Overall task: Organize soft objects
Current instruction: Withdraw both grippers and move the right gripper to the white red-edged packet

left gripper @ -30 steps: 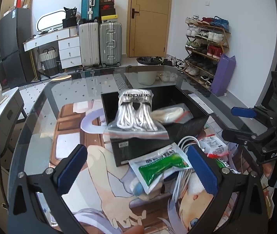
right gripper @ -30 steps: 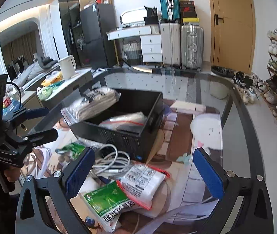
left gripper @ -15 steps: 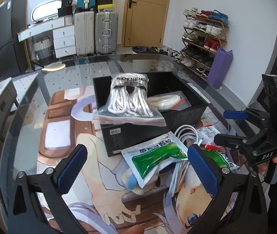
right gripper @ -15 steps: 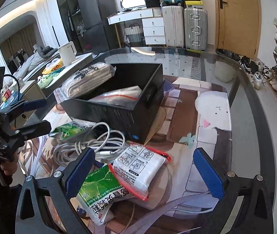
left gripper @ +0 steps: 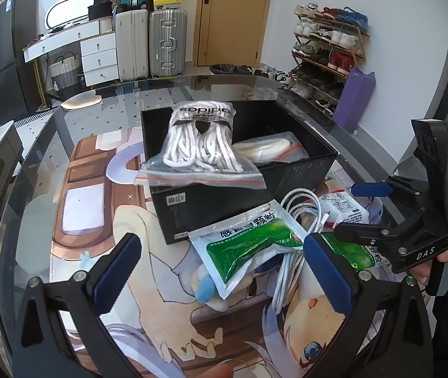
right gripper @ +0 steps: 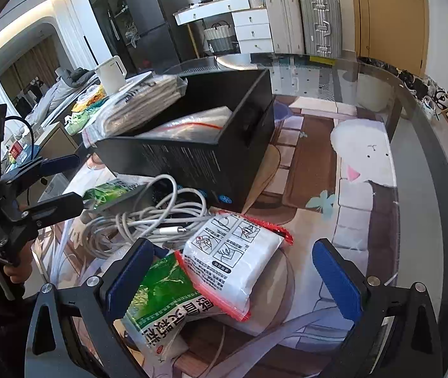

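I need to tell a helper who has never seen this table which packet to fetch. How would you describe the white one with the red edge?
Start at the black box on the glass table. In front of it lies a coil of white cable, and beside that the white packet. It alone has a red border and black line drawings printed in panels; the packets next to it are green.

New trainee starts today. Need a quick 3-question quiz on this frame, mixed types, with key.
1. True or false: the bag of white cords lies fully inside the black box.
2. What white item is coiled beside the box? A) cable B) towel C) sock
3. Fill in: both grippers, left gripper and right gripper, are ____.

Key: 1 false, it rests across the rim. 2 A, the cable. 3 open.
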Motion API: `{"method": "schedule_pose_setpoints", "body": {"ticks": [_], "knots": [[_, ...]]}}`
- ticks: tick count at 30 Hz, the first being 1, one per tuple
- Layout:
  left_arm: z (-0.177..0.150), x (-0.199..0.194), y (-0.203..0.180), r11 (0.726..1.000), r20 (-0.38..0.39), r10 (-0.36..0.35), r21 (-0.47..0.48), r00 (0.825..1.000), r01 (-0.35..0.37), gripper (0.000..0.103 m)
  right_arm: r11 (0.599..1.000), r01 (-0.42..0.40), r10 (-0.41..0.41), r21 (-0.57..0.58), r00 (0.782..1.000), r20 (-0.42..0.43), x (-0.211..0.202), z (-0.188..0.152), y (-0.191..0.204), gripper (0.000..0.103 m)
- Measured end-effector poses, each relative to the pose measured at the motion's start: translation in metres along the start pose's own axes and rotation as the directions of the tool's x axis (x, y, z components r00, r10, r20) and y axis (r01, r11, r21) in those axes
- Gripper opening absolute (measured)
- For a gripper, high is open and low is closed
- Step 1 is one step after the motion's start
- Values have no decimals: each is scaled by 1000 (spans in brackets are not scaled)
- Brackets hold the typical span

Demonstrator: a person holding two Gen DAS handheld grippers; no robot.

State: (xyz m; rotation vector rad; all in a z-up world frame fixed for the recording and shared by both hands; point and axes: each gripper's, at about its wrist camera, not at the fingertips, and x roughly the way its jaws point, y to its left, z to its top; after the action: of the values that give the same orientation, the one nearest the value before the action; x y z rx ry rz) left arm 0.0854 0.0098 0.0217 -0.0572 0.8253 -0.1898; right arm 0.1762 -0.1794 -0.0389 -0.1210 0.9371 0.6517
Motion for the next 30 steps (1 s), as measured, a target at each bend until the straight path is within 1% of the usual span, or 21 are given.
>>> {"method": "schedule_pose_setpoints", "body": {"ticks": [4, 9, 16, 19, 20, 22, 25, 29, 30], "knots": [[-1, 2, 0, 1000, -7, -1, 3, 1000, 1, 103, 999, 17, -16, 29, 1000, -16, 6, 0, -7, 102], [-1, 3, 0, 1000, -10, 0, 3, 1000, 0, 103, 998, 38, -38, 49, 999, -16, 7, 0, -16, 102], [0, 5, 2, 1000, -9, -1, -3, 1000, 1, 103, 996, 82, -82, 34, 997, -11, 10, -1, -12, 102], [-1, 5, 3, 1000, -7, -1, -1, 1000, 1, 103, 996, 86, -86, 30, 996, -5, 10, -1, -12, 102], [-1, 5, 3, 1000, -8, -2, -1, 1000, 2, 103, 996, 89, -89, 27, 996, -5, 10, -2, -12, 101], [-1, 5, 4, 1000, -10, -2, -3, 1000, 2, 103, 995, 95, -95, 18, 996, -3, 8, -2, -11, 92], [-1, 5, 4, 1000, -11, -2, -3, 1000, 2, 103, 996, 85, -85, 23, 996, -2, 6, -2, -14, 85], [-1, 5, 4, 1000, -11, -3, -4, 1000, 3, 103, 994, 106, -106, 5, 994, -11, 7, -3, -13, 80], [-1, 5, 4, 1000, -11, -3, -4, 1000, 3, 103, 994, 113, -113, -1, 994, -9, 7, -3, -12, 75]]}}
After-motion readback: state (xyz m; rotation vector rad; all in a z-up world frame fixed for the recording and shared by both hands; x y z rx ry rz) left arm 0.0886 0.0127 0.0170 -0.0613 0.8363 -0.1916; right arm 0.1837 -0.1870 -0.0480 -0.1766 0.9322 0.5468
